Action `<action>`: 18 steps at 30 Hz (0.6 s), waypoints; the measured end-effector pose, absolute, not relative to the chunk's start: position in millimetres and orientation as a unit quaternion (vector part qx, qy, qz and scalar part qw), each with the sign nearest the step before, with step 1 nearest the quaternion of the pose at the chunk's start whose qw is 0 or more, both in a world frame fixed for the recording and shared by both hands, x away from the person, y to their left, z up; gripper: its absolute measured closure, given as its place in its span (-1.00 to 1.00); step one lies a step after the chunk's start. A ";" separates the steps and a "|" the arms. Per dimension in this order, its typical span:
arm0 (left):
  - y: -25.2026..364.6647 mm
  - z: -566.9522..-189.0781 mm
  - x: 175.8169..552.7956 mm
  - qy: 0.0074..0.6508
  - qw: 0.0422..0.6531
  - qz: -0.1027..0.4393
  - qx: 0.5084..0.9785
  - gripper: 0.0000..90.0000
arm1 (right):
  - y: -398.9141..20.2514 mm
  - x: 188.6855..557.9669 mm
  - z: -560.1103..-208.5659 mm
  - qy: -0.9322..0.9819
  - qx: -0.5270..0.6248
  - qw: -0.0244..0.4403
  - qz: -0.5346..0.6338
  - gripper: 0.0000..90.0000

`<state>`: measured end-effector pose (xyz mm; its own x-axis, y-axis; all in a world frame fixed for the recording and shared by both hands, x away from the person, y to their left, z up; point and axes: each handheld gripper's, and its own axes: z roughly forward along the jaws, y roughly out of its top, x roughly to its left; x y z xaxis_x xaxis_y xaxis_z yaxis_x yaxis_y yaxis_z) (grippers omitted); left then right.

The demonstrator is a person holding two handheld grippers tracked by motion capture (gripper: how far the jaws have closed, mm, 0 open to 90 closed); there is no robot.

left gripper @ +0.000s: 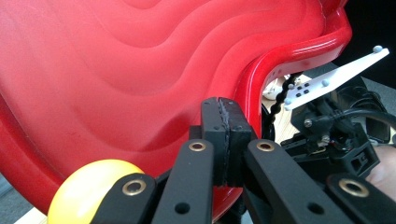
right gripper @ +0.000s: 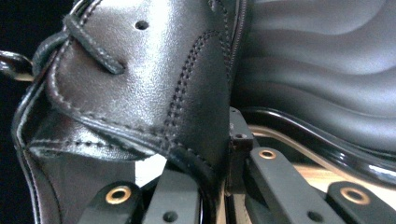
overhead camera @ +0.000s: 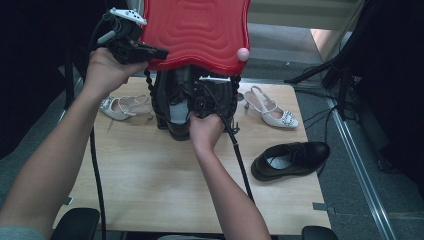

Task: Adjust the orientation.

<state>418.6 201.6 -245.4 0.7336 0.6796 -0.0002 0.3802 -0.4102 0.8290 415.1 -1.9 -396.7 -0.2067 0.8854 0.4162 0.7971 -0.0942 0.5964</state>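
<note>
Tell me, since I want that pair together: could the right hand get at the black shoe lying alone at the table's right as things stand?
Probably not yet. The path over the table looks open, but the right gripper is shut on the black shoe under the red lid; that must go before the loose black shoe.

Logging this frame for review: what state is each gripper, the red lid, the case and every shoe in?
Left gripper: shut on the red lid's edge.
Red lid: raised, held up.
Right gripper: shut on the black shoe's upper.
Held black shoe: at the black case, laces loose.
Black case: open on the table.
Second black shoe: upright on the table.
White heeled shoes: apart, either side of the case.
</note>
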 end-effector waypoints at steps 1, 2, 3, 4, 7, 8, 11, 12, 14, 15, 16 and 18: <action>201.6 -245.5 418.6 0.322 0.438 0.171 0.822 1.00 | -0.3 416.1 -397.2 0.669 0.628 0.061 0.393 0.94; 201.7 -245.5 418.8 0.323 0.437 0.171 0.822 1.00 | 0.6 416.8 -397.3 0.671 0.627 0.063 0.391 0.94; 202.0 -245.6 419.2 0.325 0.438 0.171 0.821 1.00 | 1.3 417.9 -397.6 0.666 0.631 0.061 0.393 0.94; 202.2 -245.8 419.3 0.325 0.439 0.170 0.820 1.00 | 1.5 419.0 -397.6 0.663 0.632 0.059 0.396 0.94; 202.8 -246.3 420.2 0.326 0.438 0.170 0.820 1.00 | 4.7 421.8 -394.7 0.654 0.642 0.057 0.396 0.94; 202.7 -246.3 420.1 0.326 0.438 0.170 0.820 1.00 | 5.5 421.9 -393.6 0.654 0.641 0.058 0.397 0.94; 202.9 -246.3 420.1 0.327 0.438 0.170 0.820 1.00 | 8.3 422.6 -393.0 0.654 0.641 0.064 0.396 0.91; 202.8 -246.3 420.1 0.326 0.438 0.170 0.820 1.00 | 7.8 422.8 -392.9 0.656 0.639 0.065 0.396 0.90; 202.6 -246.3 419.9 0.327 0.437 0.170 0.820 1.00 | 7.8 422.0 -392.4 0.659 0.634 0.068 0.398 0.84; 202.6 -246.3 419.8 0.327 0.437 0.170 0.820 1.00 | 7.8 421.3 -391.8 0.661 0.631 0.070 0.401 0.83; 202.8 -246.3 419.8 0.327 0.437 0.170 0.821 1.00 | 7.6 420.6 -391.1 0.662 0.629 0.070 0.402 0.81; 202.6 -246.3 419.7 0.328 0.437 0.171 0.820 1.00 | 6.8 420.1 -390.3 0.665 0.625 0.067 0.403 0.76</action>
